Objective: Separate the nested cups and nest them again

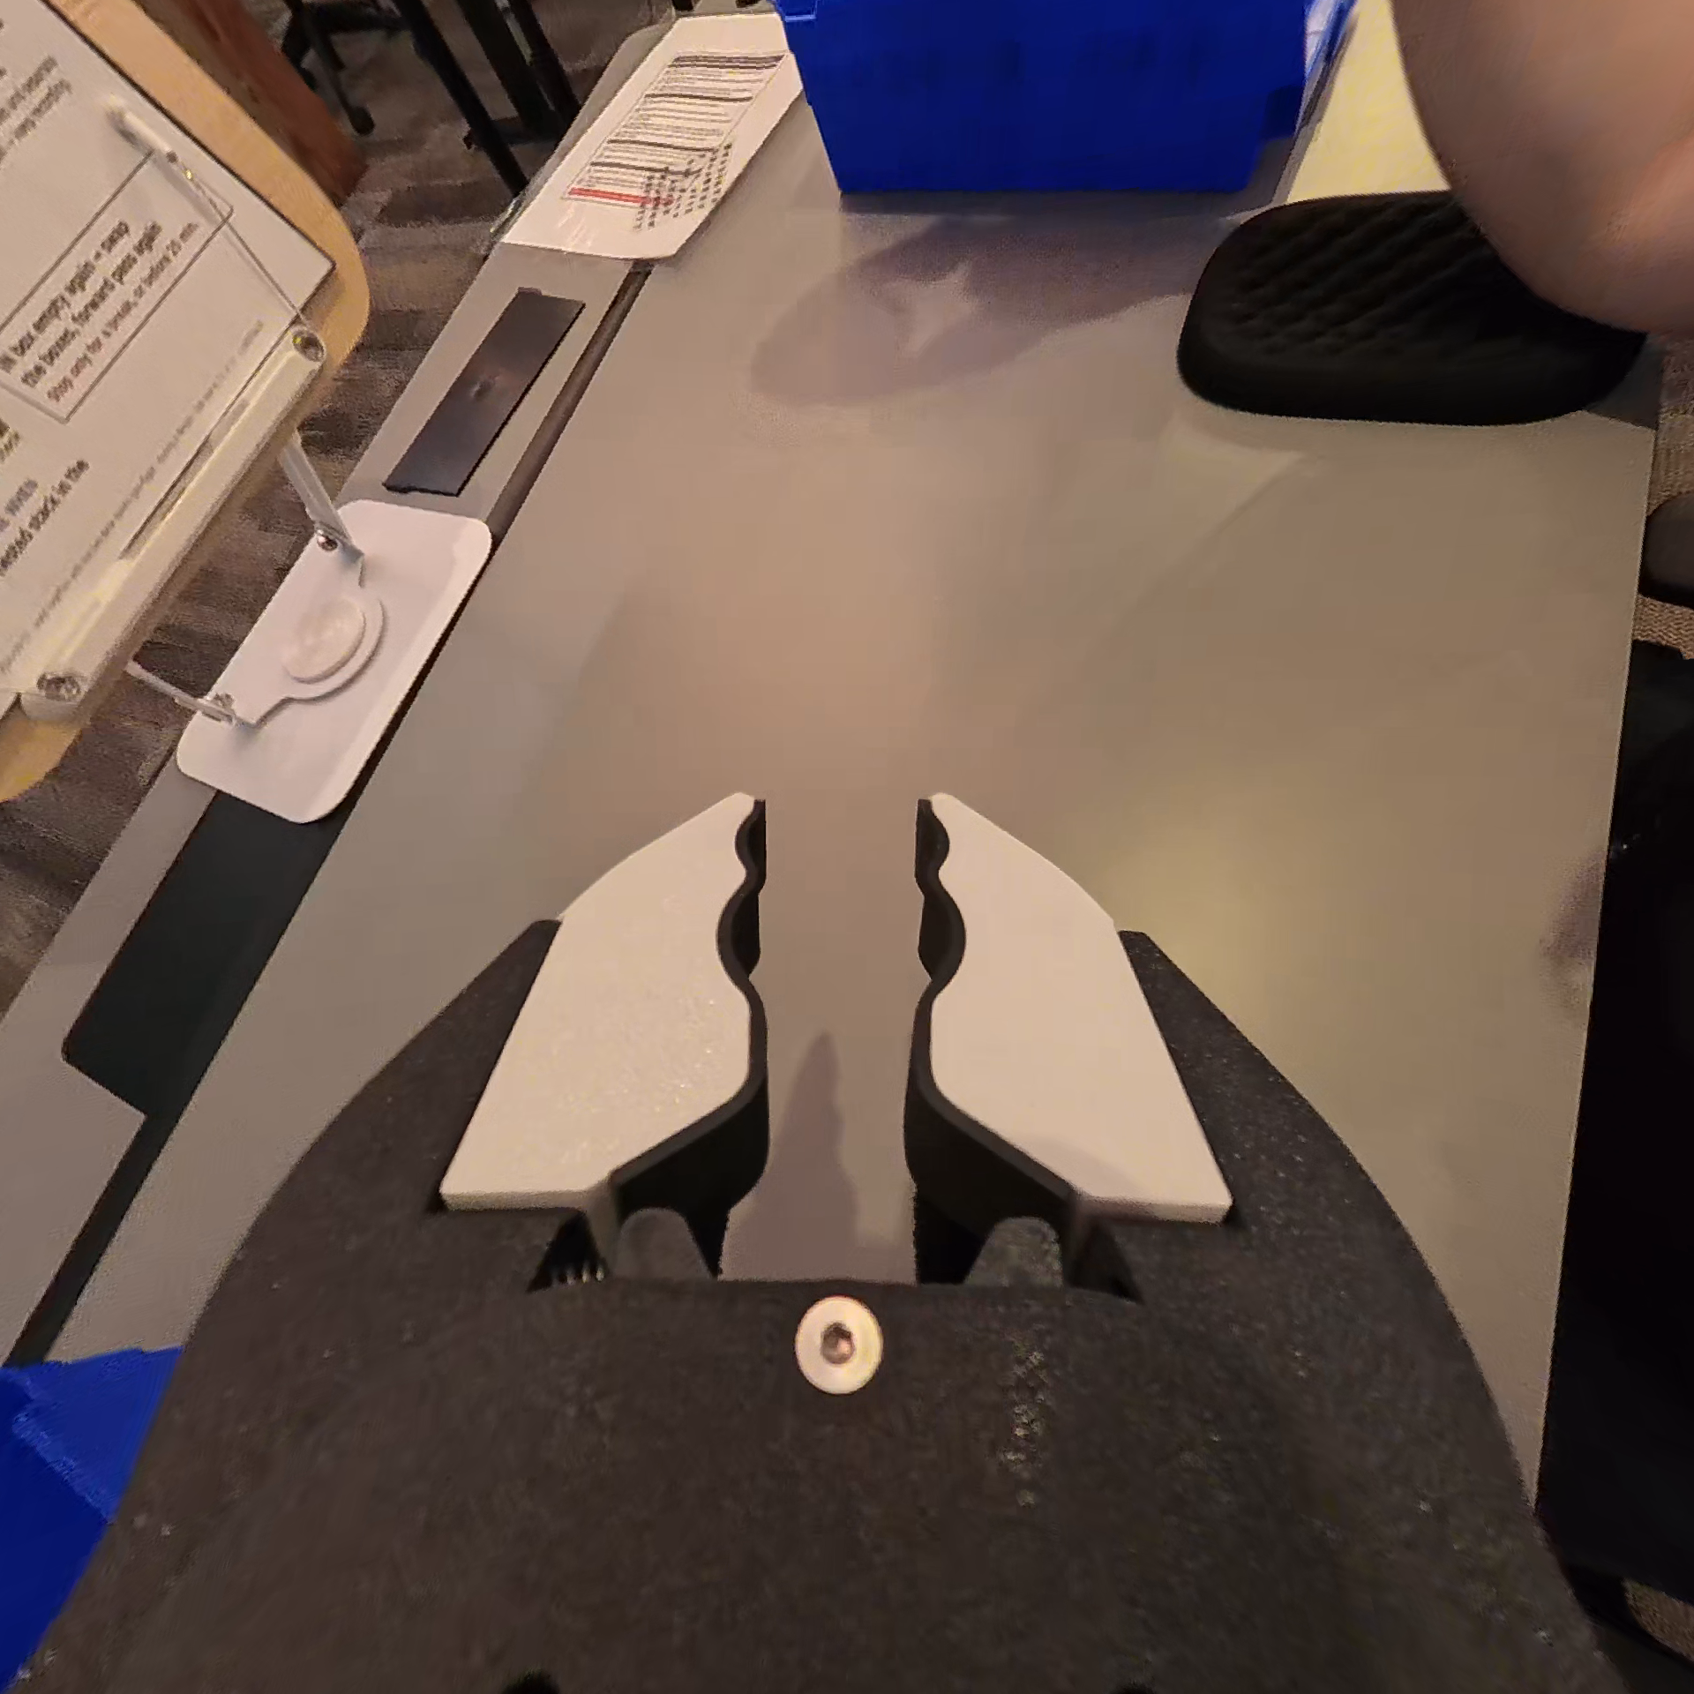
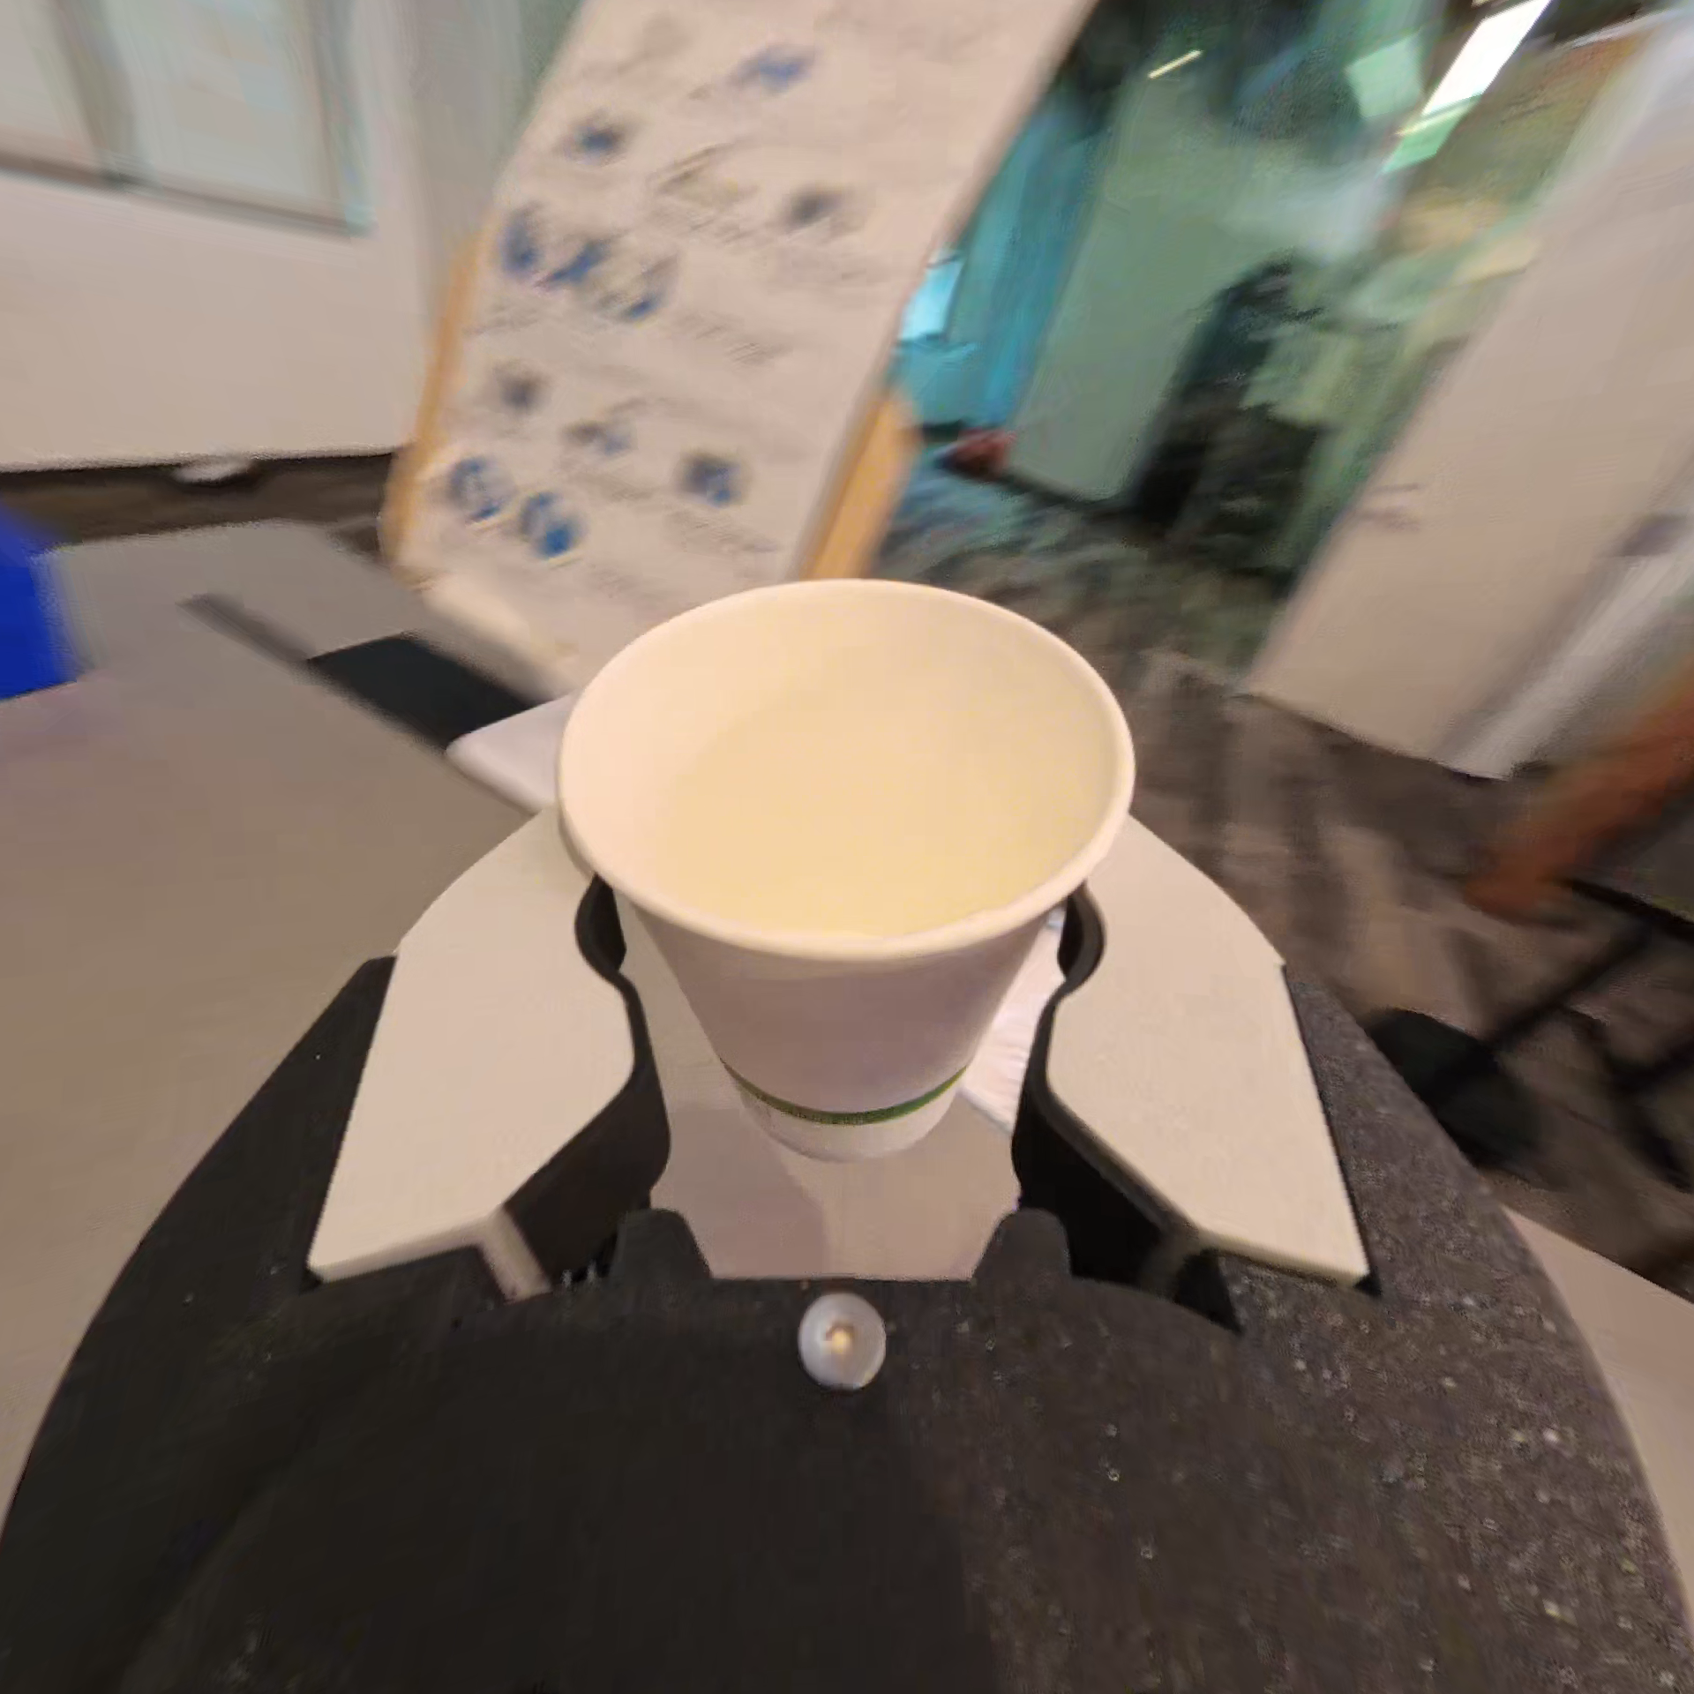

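My right gripper (image 2: 843, 903) is shut on a white paper cup (image 2: 839, 917) with a green band near its base. The cup stands upright between the fingers (image 2: 513, 1036), its open mouth facing the camera, held above the grey table (image 2: 183, 871). The background in the right wrist view is blurred. I cannot tell whether another cup is nested inside it. My left gripper (image 1: 841, 807) is open with a narrow gap and holds nothing, low over the grey table (image 1: 917, 550). No cup shows in the left wrist view.
In the left wrist view a blue bin (image 1: 1036, 92) stands at the far end, a printed sheet (image 1: 660, 137) beside it, a black mesh armrest (image 1: 1393, 312) at the right, a sign holder base (image 1: 339, 651) at the left edge. A person's arm (image 1: 1558, 137) is top right.
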A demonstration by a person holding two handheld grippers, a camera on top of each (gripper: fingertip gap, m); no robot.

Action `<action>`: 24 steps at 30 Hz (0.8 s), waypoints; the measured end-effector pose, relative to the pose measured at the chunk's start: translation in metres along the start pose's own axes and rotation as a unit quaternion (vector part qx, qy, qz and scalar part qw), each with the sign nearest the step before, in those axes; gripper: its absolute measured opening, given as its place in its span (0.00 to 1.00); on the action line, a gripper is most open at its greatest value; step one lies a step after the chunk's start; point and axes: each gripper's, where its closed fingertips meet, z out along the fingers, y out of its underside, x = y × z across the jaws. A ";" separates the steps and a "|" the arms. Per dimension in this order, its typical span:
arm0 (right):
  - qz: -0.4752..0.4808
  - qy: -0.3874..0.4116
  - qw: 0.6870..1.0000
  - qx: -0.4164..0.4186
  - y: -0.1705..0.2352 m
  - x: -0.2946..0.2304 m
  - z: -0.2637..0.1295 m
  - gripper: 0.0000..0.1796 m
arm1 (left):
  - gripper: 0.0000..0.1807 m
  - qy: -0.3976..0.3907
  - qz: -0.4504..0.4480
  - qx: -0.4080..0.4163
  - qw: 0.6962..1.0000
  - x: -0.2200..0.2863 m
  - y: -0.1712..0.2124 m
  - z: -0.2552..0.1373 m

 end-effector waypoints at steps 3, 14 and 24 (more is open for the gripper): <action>0.035 0.131 0.989 0.052 0.004 0.077 -0.055 0.52 | 0.17 -0.006 -0.012 0.000 1.000 -0.001 0.012 -0.002; 0.158 0.197 0.967 0.015 0.105 0.157 -0.081 0.52 | 0.16 0.001 -0.020 0.005 1.000 0.000 0.016 0.001; 0.151 0.168 0.967 -0.119 0.161 0.151 -0.070 0.52 | 0.15 0.008 -0.016 -0.002 1.000 0.004 0.019 0.007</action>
